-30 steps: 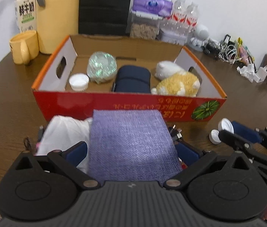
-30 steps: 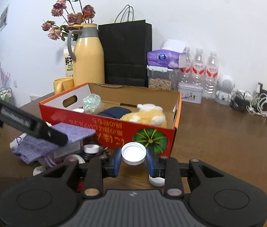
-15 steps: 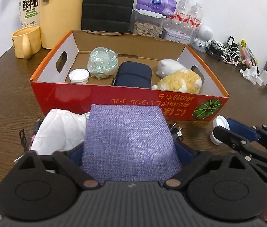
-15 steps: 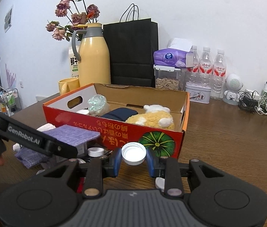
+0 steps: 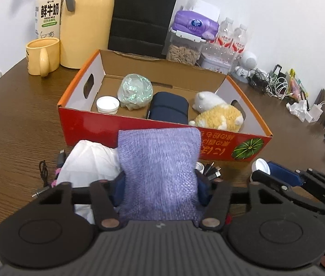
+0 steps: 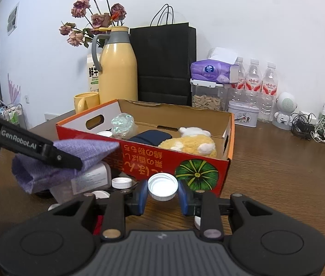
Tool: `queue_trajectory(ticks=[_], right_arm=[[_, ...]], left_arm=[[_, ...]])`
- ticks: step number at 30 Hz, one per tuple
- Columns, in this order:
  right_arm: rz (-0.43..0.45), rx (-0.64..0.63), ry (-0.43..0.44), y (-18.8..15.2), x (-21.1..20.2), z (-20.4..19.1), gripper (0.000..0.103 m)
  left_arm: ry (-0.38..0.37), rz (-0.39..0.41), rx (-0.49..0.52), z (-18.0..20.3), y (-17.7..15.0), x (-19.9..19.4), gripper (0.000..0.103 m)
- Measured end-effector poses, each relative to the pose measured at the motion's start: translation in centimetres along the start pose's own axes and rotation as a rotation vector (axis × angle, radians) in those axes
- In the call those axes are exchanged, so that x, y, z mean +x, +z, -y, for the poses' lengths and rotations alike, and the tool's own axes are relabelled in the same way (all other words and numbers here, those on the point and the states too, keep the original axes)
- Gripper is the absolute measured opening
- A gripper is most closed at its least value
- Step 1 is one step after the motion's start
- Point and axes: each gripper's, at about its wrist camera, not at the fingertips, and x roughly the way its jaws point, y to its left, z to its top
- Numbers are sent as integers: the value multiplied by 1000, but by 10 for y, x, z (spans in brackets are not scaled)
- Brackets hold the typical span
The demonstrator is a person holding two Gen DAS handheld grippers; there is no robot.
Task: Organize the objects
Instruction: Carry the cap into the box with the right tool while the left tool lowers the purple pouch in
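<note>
Landmark: the red cardboard box, open-topped, orange rim, hand-holes in the end walls, printed pumpkin on the front wall.

Left gripper: jaws closing, blue pads pressing the sides of the purple cloth pouch, which sits between them just in front of the box's front wall. In the right wrist view the pouch looks lifted and sagging at its rear end, its front corner touching or nearly touching the box wall.

Right gripper: fingers pinching a white bottle cap by its rim, low, in front of the box near the pumpkin print.

Risks, as I judge them:
- The pouch is a soft, coarse weave. It can fold or slide out of the pads if the grip lands on loose cloth only.
- The pouch's leading corner may catch on the box's front wall if it is not raised enough.
- The clutter under and beside the pouch could be dragged along: a white plastic bag, dark cables and loose caps.
- The cap is hard, smooth and round, held only at two points on its rim. A tilt or bump could pop it free and set it rolling.

Inside the box:
- a fluffy yellow-and-white plush toy at the right end
- a smooth navy case in the middle
- a crinkled iridescent wrapped ball
- a white lid at the left end

Free floor shows mainly along the back wall.
</note>
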Motion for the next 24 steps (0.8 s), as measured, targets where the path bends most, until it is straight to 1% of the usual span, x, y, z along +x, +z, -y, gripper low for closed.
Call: queue_trajectory(ticks=[2, 3, 5, 8, 12, 18, 24], right_arm=[[0, -4, 3, 1, 0, -3, 27], [0, -7, 4, 1, 0, -5, 27], [-1, -14, 6, 3, -1, -8, 27], [0, -25, 5, 6, -1, -14, 27], [13, -42, 1, 14, -3, -20, 27], [41, -56, 1, 28, -3, -29, 27], [71, -73, 3, 49, 5, -36, 27]], left_arm=[[-7, 12, -5, -3, 0, -3, 38], [-10, 17, -7, -5, 0, -5, 36], [-15, 32, -5, -7, 0, -10, 27], [-29, 56, -1, -12, 1, -16, 19], [-35, 81, 18, -15, 5, -22, 15], [-44, 138, 40, -16, 19, -31, 15], [-61, 198, 62, -12, 41, -33, 15]])
